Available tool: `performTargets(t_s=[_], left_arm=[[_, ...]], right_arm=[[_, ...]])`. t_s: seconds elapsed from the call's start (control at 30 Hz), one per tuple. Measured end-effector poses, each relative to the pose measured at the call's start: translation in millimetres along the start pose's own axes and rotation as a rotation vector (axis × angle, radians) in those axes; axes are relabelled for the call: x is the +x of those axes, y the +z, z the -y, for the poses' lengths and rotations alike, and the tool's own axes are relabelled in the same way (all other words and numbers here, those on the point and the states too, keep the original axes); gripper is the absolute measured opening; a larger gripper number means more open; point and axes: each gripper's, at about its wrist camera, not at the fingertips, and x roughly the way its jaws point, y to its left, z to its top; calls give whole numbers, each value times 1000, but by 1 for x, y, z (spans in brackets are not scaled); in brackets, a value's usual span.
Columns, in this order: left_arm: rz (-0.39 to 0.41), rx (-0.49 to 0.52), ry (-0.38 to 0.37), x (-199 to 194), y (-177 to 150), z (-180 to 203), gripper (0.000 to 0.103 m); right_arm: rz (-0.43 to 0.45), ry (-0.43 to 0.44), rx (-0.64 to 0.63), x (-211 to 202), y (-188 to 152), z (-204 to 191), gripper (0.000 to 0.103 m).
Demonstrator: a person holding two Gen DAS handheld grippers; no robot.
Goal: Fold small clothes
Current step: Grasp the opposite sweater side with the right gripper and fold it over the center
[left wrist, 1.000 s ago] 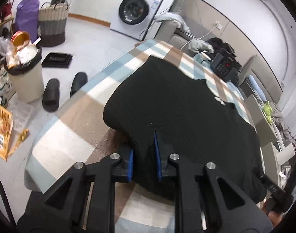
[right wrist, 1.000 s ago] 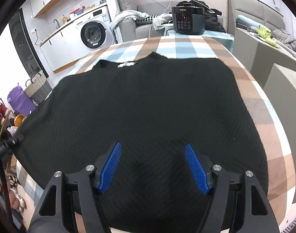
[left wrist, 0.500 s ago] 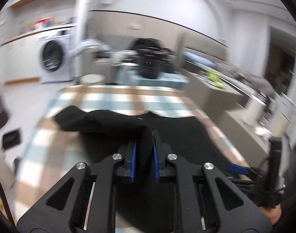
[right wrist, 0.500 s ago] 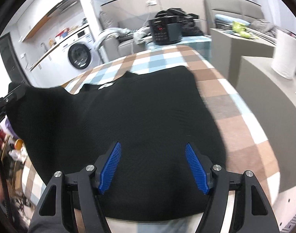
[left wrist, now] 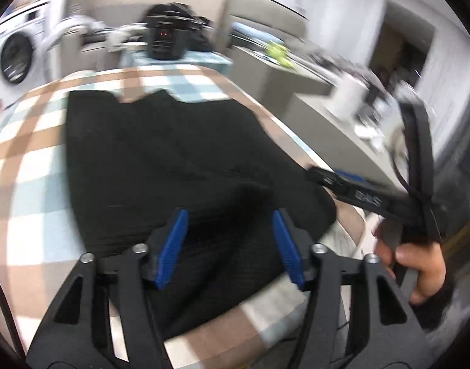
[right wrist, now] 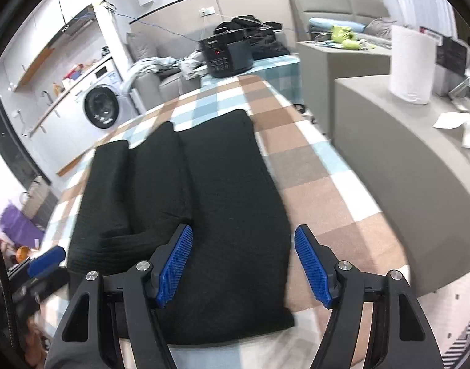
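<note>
Washing machine (right wrist: pixel 101 107), cooker (right wrist: pixel 227 53), paper roll (right wrist: pixel 411 64)

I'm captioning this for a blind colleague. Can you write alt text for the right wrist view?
A black sweater, its left side folded inward, lies on a checked tablecloth. The open right claw hangs above its near edge, gripping nothing. Behind are a black cooker and a washing machine.

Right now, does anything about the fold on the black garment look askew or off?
Slightly. The black garment lies on the checked tablecloth with its left side folded over, but the flap's near end is rumpled and bulges rather than lying flat. The left gripper has just opened, nothing pinched. Nothing looks spilled or damaged.
</note>
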Motion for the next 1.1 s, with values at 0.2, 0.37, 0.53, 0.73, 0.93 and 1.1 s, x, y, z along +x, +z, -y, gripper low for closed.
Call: performTargets(t_s=[0.2, 0.37, 0.53, 0.73, 0.93, 1.1], left_arm=[[49, -164, 100, -35, -3, -76, 57], [52, -220, 141, -46, -13, -112, 57], [26, -233, 145, -41, -22, -121, 57], [26, -234, 135, -34, -25, -103, 57], [58, -232, 127, -42, -19, -98, 57], [39, -232, 114, -34, -22, -93, 57]], right_arm=[[-113, 248, 24, 17, -5, -24, 71], [-184, 327, 41, 32, -12, -39, 70], [-231, 384, 56, 49, -11, -51, 66], [-162, 443, 21, 35, -5, -71, 12], [-67, 542, 45, -39, -17, -83, 11], [-236, 327, -8, -12, -54, -72, 16]])
